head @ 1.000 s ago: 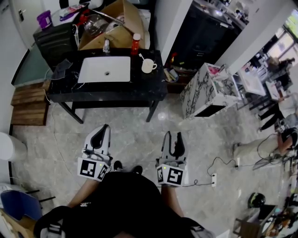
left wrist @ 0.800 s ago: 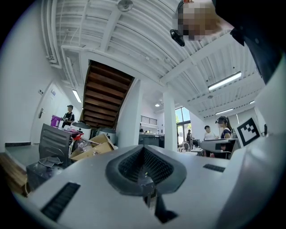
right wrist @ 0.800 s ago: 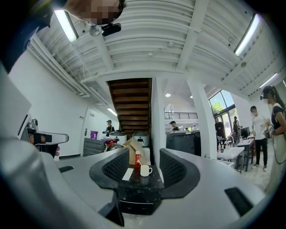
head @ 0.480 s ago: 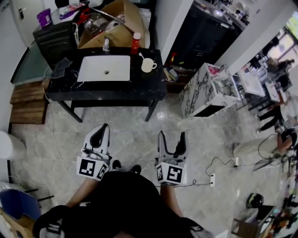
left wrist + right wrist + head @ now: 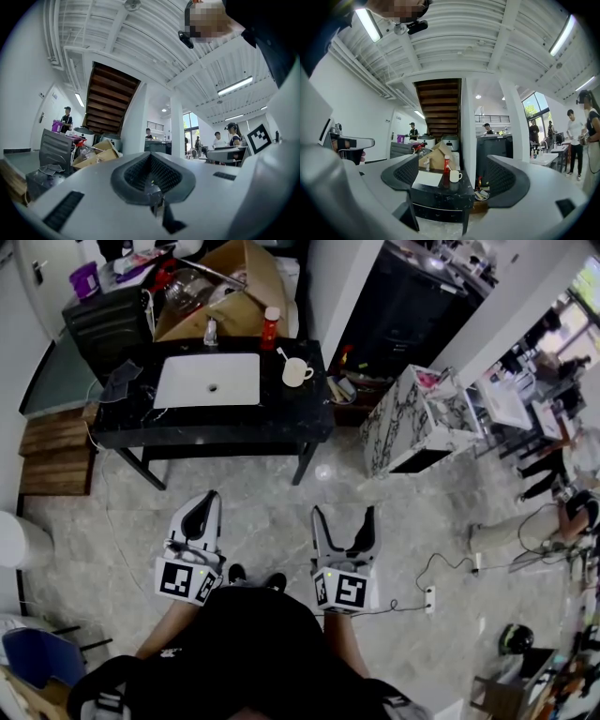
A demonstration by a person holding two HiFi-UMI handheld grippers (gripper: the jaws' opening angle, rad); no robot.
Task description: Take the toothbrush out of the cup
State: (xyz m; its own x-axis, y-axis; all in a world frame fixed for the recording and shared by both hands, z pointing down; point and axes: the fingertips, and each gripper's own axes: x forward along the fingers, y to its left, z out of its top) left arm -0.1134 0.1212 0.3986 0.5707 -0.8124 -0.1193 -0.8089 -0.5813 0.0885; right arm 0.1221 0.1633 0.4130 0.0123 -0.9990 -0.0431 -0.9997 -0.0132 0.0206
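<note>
The toothbrush (image 5: 281,354) was a thin, pale stick. Only its upper part showed above the rim of a white cup (image 5: 296,372), and it leaned up and to the left in the head view. The cup had a handle on its right side. It stood on the black surface (image 5: 234,423) just right of the white sink (image 5: 208,379), by the sink's far right corner. A red bottle (image 5: 270,327) stood behind the sink's right end, beyond the cup, and a small tap (image 5: 210,331) stood behind the sink's middle.

Both grippers hung over the floor on the near side of the sink, well apart from it and clear of the surface. The left gripper (image 5: 208,495), in line with the sink itself, had its fingers (image 5: 151,174) pressed together with nothing between them. The right gripper (image 5: 343,514), off to the sink's right, had its fingers (image 5: 321,526) spread wide. They had just been opening, and they held and touched nothing. In the right gripper view the sink, the bottle and the cup with its toothbrush showed far off through the gap between those fingers.
</note>
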